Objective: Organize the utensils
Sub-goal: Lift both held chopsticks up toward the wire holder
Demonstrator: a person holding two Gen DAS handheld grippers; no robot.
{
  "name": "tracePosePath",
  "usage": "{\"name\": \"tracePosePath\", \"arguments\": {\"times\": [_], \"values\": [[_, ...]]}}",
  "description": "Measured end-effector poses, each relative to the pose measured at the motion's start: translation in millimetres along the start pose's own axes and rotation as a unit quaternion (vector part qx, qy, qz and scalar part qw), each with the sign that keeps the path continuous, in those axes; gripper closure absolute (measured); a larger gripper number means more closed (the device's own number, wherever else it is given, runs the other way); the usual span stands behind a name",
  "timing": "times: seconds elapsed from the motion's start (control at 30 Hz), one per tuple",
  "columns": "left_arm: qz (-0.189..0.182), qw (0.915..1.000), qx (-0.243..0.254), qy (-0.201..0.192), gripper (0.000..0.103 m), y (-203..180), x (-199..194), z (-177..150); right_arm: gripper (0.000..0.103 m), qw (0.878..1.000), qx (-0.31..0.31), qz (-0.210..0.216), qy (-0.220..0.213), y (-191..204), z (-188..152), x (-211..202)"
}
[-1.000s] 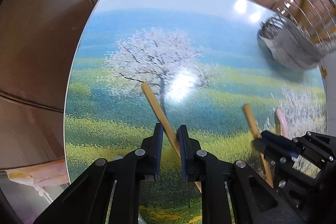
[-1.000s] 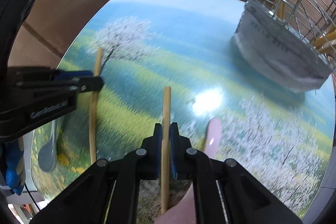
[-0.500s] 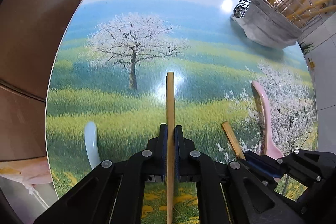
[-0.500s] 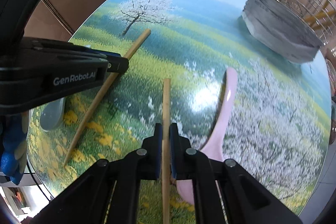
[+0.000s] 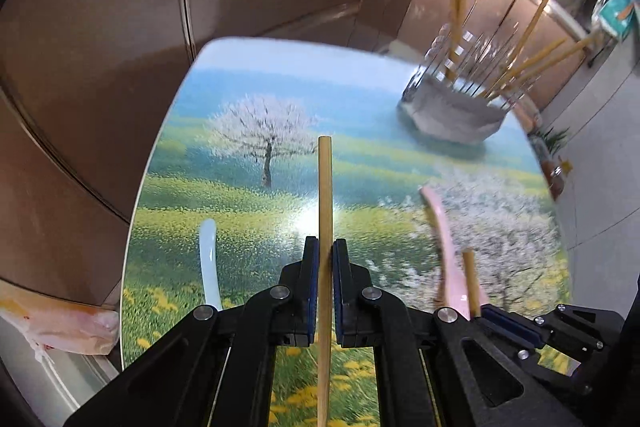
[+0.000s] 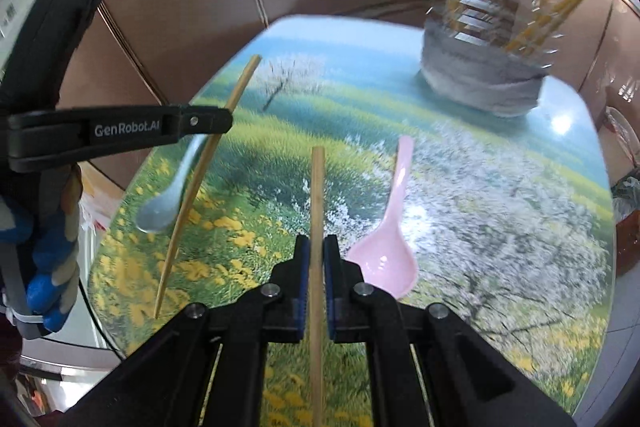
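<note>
Tongs left (image 5: 326, 253) and right (image 6: 316, 251) each clamp one chopstick (image 5: 325, 195); two spoons (image 6: 384, 255) lie below.

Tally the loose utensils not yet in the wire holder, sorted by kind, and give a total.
Chopsticks: 2, one in the left gripper (chopstick), one in the right gripper (chopstick)
Spoons: 2, pink spoon and white spoon, both lying on the table
Total: 4

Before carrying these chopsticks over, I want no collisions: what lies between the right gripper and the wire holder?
In the right wrist view, only the pink spoon lies between the right gripper and the wire holder; beyond it, bare tabletop.
</note>
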State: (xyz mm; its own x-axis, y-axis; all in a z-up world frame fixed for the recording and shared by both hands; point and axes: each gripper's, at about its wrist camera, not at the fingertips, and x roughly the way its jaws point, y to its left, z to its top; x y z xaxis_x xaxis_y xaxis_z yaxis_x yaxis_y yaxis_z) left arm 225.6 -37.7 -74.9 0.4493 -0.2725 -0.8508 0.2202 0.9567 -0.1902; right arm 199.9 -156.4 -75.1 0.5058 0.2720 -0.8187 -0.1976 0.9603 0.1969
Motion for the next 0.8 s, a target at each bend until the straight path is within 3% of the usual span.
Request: {"name": "tracePosePath", "arguments": {"times": [0.5, 0.8], "values": [[-0.030, 0.9949, 0.009, -0.095, 0.097, -29, -84, 8, 0.097, 0.992, 0.019, -0.006, -0.128, 1, 6, -94], [-0.080, 0.9800, 0.015, -0.182, 0.097, -56, -142, 50, 0.097, 0.979, 0.018, -0.021, -0.203, -15, 44, -152]]}}
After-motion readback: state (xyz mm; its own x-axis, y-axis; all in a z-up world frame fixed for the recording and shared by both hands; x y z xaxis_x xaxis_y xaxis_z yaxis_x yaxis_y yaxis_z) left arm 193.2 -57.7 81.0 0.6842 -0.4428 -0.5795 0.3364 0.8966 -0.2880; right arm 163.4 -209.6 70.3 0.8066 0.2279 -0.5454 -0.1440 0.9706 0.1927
